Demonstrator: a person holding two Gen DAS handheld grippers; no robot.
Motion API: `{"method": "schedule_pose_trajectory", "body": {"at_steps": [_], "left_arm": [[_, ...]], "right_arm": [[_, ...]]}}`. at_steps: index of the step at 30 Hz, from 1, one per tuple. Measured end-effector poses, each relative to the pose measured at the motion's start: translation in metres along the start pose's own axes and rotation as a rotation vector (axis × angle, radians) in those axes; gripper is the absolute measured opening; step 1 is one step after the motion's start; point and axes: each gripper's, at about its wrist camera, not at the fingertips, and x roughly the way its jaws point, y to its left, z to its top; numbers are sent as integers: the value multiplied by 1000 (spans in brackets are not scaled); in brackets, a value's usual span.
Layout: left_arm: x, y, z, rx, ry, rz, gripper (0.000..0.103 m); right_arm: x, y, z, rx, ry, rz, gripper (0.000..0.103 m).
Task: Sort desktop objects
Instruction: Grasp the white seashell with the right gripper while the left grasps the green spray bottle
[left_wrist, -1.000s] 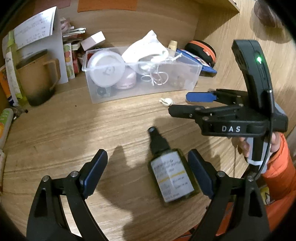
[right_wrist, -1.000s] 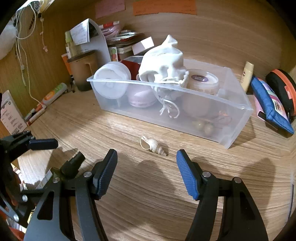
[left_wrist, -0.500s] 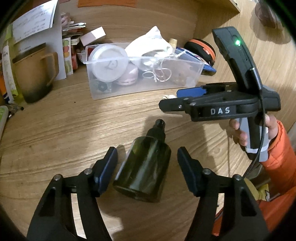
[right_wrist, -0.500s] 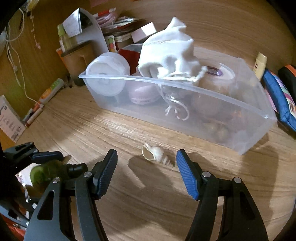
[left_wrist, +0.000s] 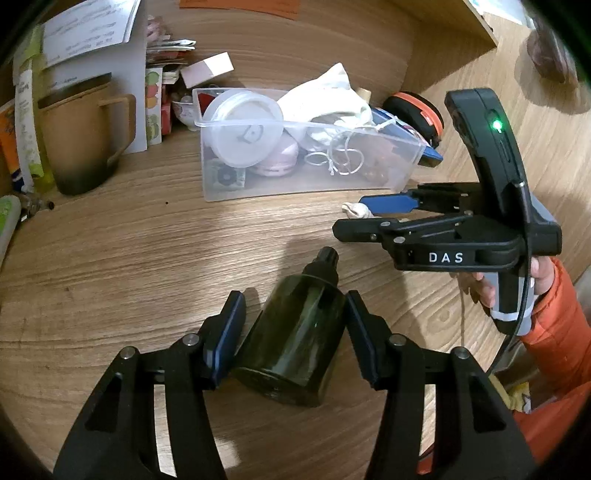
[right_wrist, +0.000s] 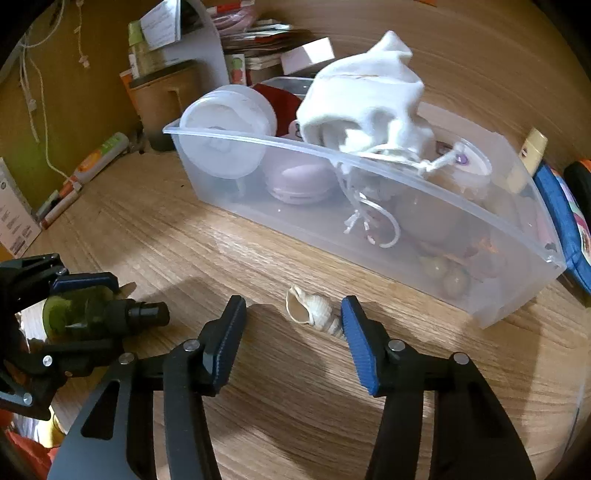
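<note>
Holding the dark green spray bottle (left_wrist: 295, 332) between your left gripper (left_wrist: 293, 332) jaws, nozzle pointing away from you toward the clear bin (left_wrist: 306, 184). The jaws sit against the bottle's sides and it looks gripped; from the right wrist view the bottle (right_wrist: 85, 314) seems lifted off the desk (left_wrist: 129, 251), though contact underneath is hard to tell.

Your right gripper (right_wrist: 291, 332) has its jaws wide open, straddling the small seashell (right_wrist: 312, 310) lying on the desk just in front of the bin (right_wrist: 369, 221). The shell's pointed end sits right beside the right-hand blue pad (right_wrist: 360, 350), with a clear gap to the left-hand one. Nothing is held there.

The bin is already crowded: a round white lidded tub (right_wrist: 225, 136), a lilac case (right_wrist: 299, 181), a white drawstring pouch (right_wrist: 365, 107) and small items at the far end.

Step, as I judge it: two pickups at once, bottle secured, shell not yet grasped. Next move calls for centring the right jaws on the shell, dropping low to the desk, then closing gently, since it's small and may skid or pop out. Then carry the bottle over the bin rim and find a free spot; it may need to go in lying down.
</note>
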Motion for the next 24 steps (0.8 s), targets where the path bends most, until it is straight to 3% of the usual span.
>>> {"method": "schedule_pose_trajectory", "body": {"at_steps": [10, 23, 24], "left_arm": [[-3, 2, 1, -34, -17, 33, 54], [-6, 3, 10, -62, -48, 57, 52], [-7, 2, 11, -59, -51, 61, 48]], "right_arm": [[-2, 6, -1, -34, -9, 26, 16], [-24, 22, -6, -112, -91, 36, 16], [-26, 22, -6, -112, -97, 37, 15]]}}
